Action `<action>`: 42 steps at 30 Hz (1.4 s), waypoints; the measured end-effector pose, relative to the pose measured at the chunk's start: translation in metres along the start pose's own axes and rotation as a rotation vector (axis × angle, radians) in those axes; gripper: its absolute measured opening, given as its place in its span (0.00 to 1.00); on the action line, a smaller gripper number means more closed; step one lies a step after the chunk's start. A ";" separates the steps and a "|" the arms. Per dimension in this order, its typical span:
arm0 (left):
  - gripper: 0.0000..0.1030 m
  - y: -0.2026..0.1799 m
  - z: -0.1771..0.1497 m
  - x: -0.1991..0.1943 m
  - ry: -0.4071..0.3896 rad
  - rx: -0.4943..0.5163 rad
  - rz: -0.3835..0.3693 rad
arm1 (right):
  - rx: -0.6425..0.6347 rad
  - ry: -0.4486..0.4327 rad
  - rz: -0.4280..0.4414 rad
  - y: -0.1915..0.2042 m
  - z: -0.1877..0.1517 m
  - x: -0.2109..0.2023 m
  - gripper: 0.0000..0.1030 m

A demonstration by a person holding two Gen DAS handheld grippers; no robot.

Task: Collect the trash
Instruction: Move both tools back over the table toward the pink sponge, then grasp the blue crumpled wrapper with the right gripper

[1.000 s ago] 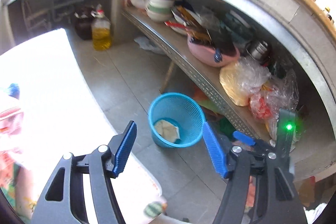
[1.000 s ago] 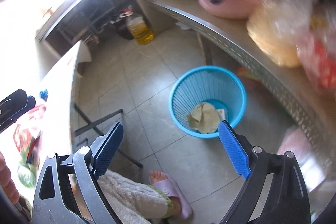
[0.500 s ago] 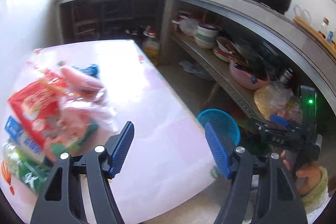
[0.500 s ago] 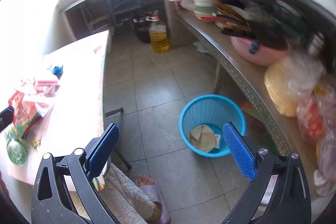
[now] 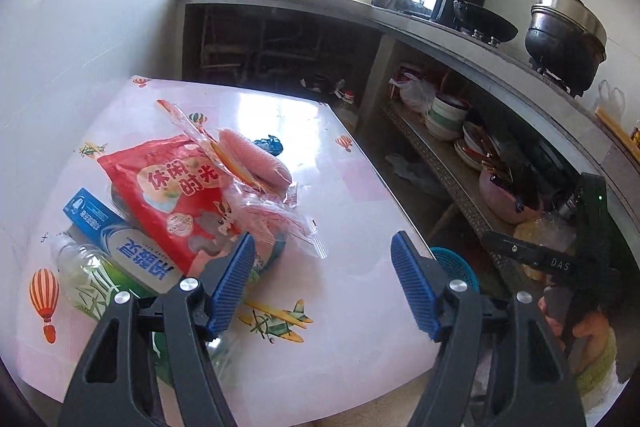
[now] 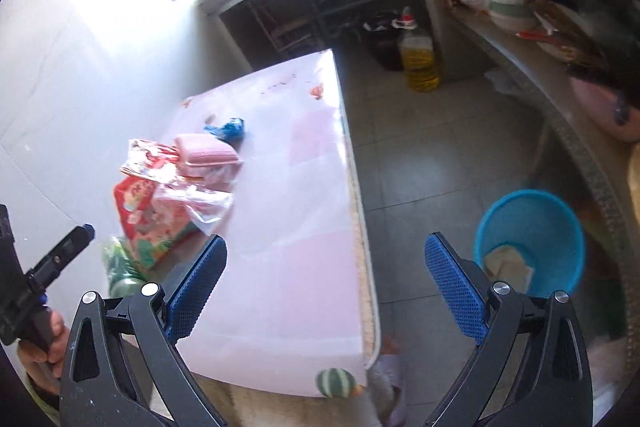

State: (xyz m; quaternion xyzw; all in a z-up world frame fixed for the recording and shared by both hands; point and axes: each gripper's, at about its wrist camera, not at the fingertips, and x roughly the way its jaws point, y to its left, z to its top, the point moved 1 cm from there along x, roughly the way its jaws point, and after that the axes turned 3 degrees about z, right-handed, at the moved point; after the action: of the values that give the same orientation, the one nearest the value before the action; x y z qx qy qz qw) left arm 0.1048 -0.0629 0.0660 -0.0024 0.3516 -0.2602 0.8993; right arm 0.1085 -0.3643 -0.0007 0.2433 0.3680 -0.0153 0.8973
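The left gripper [image 5: 322, 281] hangs above the table [image 5: 352, 195] with its jaws spread and nothing between them; they have just been opening. The right gripper [image 6: 326, 285] also stands with jaws spread wide and empty, over the table's right edge.

The trash lies in a heap toward the table's left edge. A red snack bag [image 5: 176, 195] rests on top of a blue box [image 5: 116, 239] and a clear plastic bottle [image 5: 86, 275]. A pink sponge [image 5: 254, 163] in a clear wrapper [image 5: 280, 215] lies across the bag. A blue crumpled wrapper [image 6: 228, 129] lies just behind the heap.

The blue basket [image 6: 532, 239] stands on the floor, right of the table, holding crumpled paper [image 6: 506, 265].
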 end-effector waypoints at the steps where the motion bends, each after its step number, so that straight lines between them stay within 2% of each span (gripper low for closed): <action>1: 0.66 0.003 0.004 -0.002 -0.006 -0.001 0.001 | 0.001 0.000 0.031 0.005 0.009 0.003 0.92; 5: 0.66 0.006 0.034 -0.001 0.009 0.022 0.003 | -0.005 0.013 0.143 0.030 0.046 0.021 0.92; 9: 0.66 0.013 0.069 0.011 0.034 0.020 -0.014 | 0.013 0.091 0.251 0.057 0.092 0.064 0.88; 10: 0.66 0.014 0.075 0.016 0.044 0.014 -0.010 | 0.021 0.123 0.273 0.062 0.101 0.078 0.82; 12: 0.66 0.016 0.085 0.030 0.069 0.016 -0.007 | 0.063 0.193 0.295 0.071 0.120 0.112 0.78; 14: 0.66 0.018 0.096 0.045 0.102 0.027 -0.007 | 0.069 0.264 0.318 0.081 0.136 0.149 0.69; 20: 0.65 0.029 0.127 0.082 0.168 0.041 0.009 | 0.084 0.430 0.253 0.102 0.155 0.245 0.53; 24: 0.56 0.041 0.134 0.102 0.192 0.031 0.031 | 0.056 0.497 0.191 0.112 0.154 0.291 0.45; 27: 0.52 0.050 0.135 0.115 0.220 0.001 0.027 | 0.037 0.539 0.177 0.118 0.151 0.313 0.39; 30: 0.50 0.055 0.136 0.128 0.256 0.007 0.034 | -0.006 0.547 0.165 0.125 0.147 0.322 0.35; 31: 0.50 0.057 0.136 0.134 0.275 0.009 0.036 | -0.017 0.545 0.167 0.127 0.147 0.322 0.29; 32: 0.50 0.059 0.137 0.140 0.300 0.008 0.034 | -0.025 0.545 0.168 0.129 0.147 0.321 0.28; 38: 0.50 0.075 0.135 0.173 0.439 -0.071 0.022 | -0.063 0.530 0.165 0.131 0.148 0.319 0.23; 42: 0.50 0.072 0.125 0.193 0.517 -0.084 0.018 | -0.063 0.515 0.144 0.123 0.148 0.311 0.22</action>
State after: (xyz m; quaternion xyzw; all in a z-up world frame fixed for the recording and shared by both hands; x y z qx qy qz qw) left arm 0.3367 -0.1136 0.0254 0.0302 0.5804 -0.2295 0.7808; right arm 0.4573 -0.2746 -0.0657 0.2367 0.5662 0.1223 0.7801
